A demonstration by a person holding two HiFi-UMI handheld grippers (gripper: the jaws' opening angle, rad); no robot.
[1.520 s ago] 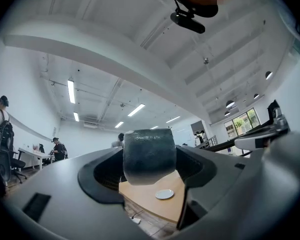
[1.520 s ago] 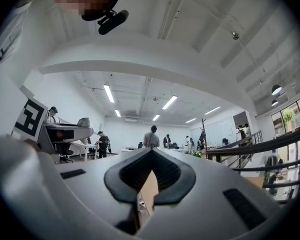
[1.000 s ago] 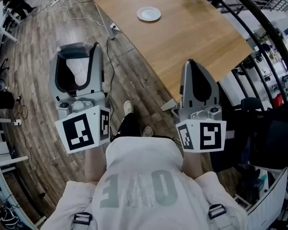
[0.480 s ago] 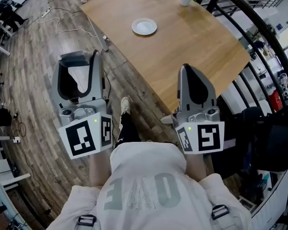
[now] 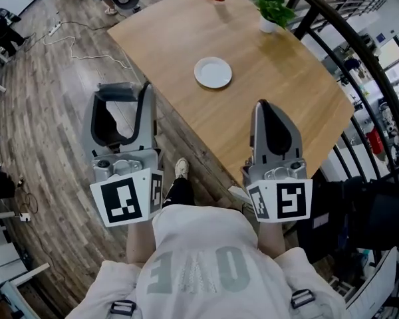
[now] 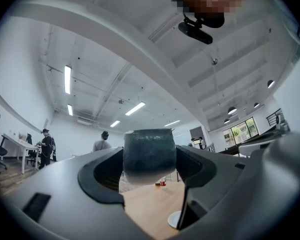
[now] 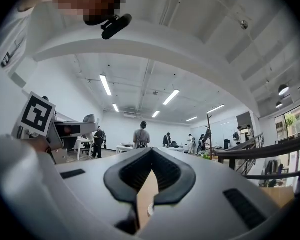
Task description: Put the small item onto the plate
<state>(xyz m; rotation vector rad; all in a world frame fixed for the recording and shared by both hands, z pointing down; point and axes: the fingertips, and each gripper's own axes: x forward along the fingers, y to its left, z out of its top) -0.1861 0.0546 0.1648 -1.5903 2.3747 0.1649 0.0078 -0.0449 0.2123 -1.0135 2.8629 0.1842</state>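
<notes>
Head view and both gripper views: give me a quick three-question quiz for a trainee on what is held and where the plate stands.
1. Multiple choice: what stands between the jaws of the left gripper? A) nothing B) a dark small item C) a potted plant
2. True or false: the small item already lies on the plate on the wooden table.
3. Fill in: the right gripper is empty and its jaws are ___.

Key: 1 B. 2 false: the plate is bare, and the left gripper holds the item short of the table. 3 shut, with only a thin slit between them.
</notes>
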